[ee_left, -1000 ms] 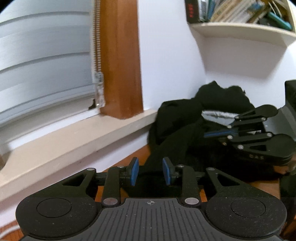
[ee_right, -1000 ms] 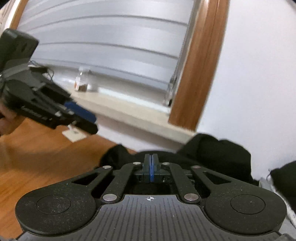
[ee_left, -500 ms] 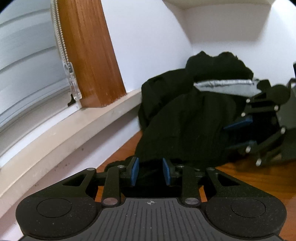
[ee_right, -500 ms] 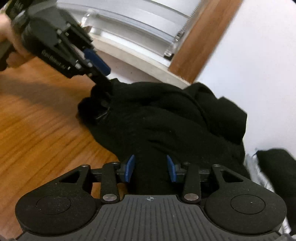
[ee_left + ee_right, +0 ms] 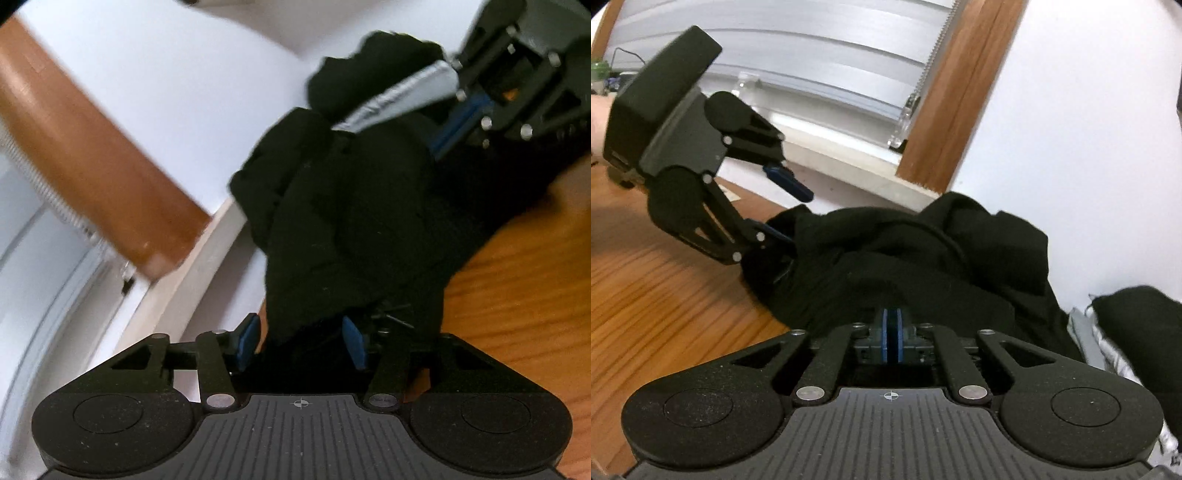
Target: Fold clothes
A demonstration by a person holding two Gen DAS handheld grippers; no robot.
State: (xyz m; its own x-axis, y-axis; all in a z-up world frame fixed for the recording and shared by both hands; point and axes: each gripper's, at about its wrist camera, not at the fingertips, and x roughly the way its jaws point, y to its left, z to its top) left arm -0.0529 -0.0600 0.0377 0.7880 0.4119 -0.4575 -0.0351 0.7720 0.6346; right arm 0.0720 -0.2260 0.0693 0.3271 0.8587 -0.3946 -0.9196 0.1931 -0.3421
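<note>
Black garment [image 5: 923,258] with no visible pattern. Silver-grey quilted fabric [image 5: 402,99] beside it. Wooden table [image 5: 665,295]: orange-brown, dark grain lines. Left gripper [image 5: 301,338] and right gripper [image 5: 892,332]: black bodies (blue finger pads). White wall [image 5: 1089,147].

The crumpled black cloth garment [image 5: 923,258] is matt and soft-looking, with a fine, slightly fuzzy weave that swallows the light. It lies on an orange-brown wooden tabletop [image 5: 665,295] with clear dark grain lines and a smooth, faintly sheened finish. Beside the garment, against the white wall, a silvery-grey quilted fabric [image 5: 402,94] shows a slight gloss. The left gripper [image 5: 301,339] and right gripper [image 5: 892,332] are matt black speckled plastic, with ribbed housings, bright metal pivot pins and smooth blue pads [image 5: 247,338]. Behind the garment, the reddish-brown wooden window frame [image 5: 956,92] looks smooth and varnished, and the pale sill [image 5: 849,166] is matt.
</note>
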